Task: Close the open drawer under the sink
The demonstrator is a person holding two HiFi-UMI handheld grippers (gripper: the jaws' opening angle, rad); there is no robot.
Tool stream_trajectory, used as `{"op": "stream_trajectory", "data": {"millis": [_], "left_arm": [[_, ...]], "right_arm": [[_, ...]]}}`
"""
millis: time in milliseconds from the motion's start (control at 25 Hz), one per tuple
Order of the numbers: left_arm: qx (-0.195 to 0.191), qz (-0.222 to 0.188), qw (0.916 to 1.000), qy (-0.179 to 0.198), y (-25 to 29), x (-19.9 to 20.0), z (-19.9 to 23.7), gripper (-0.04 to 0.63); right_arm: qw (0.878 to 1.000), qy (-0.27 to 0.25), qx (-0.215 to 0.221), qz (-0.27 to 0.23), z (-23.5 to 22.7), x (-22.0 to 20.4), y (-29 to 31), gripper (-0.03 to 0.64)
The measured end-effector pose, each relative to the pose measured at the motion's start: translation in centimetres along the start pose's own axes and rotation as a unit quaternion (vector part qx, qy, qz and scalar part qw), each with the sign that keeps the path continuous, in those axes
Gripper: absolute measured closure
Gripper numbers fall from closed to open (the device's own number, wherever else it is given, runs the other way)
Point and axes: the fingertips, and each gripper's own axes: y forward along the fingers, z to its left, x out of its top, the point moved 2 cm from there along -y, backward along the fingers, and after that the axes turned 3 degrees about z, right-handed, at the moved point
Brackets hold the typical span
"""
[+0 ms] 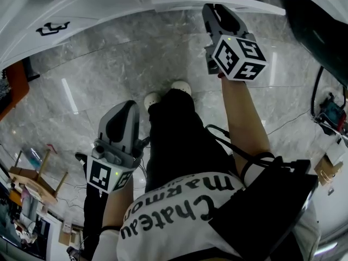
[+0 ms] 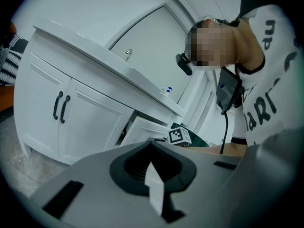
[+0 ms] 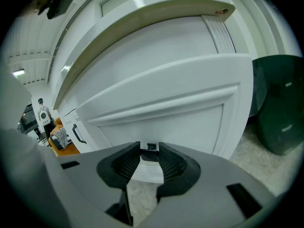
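Observation:
The open drawer's white front [image 3: 166, 103] fills the right gripper view, and in the head view its top edge [image 1: 217, 1] runs along the top. My right gripper [image 3: 151, 146] points at it with the jaws apart. A short piece of the drawer's dark handle [image 3: 151, 147] shows in the gap at the tips; contact cannot be made out. From the head view, the right gripper [image 1: 215, 8] reaches up to the drawer. My left gripper [image 1: 128, 106] hangs low by the person's leg, its tips together on nothing. In the left gripper view, the left gripper [image 2: 151, 144] faces the pulled-out drawer [image 2: 142, 129].
White cabinet doors with black handles [image 2: 61, 106] stand left of the drawer under the sink counter [image 2: 104, 61]. A dark green bin [image 3: 280, 113] sits right of the drawer. A wooden stool [image 1: 32, 178] and a cable with tools [image 1: 329, 110] lie on the marble floor.

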Motion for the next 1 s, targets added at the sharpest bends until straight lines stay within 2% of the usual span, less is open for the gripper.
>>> {"op": "stream_trajectory", "data": {"millis": [200, 1000], "left_arm": [[0.004, -0.013, 0.9999, 0.006, 0.1, 0.2, 0.7, 0.586], [0.012, -0.022, 0.9997, 0.007, 0.4, 0.2, 1.8, 0.586]], "right_arm": [[1.000, -0.001, -0.002, -0.004, 0.0, 0.4, 0.8, 0.488], [1.000, 0.001, 0.000, -0.021, -0.3, 1.7, 2.1, 0.488]]}}
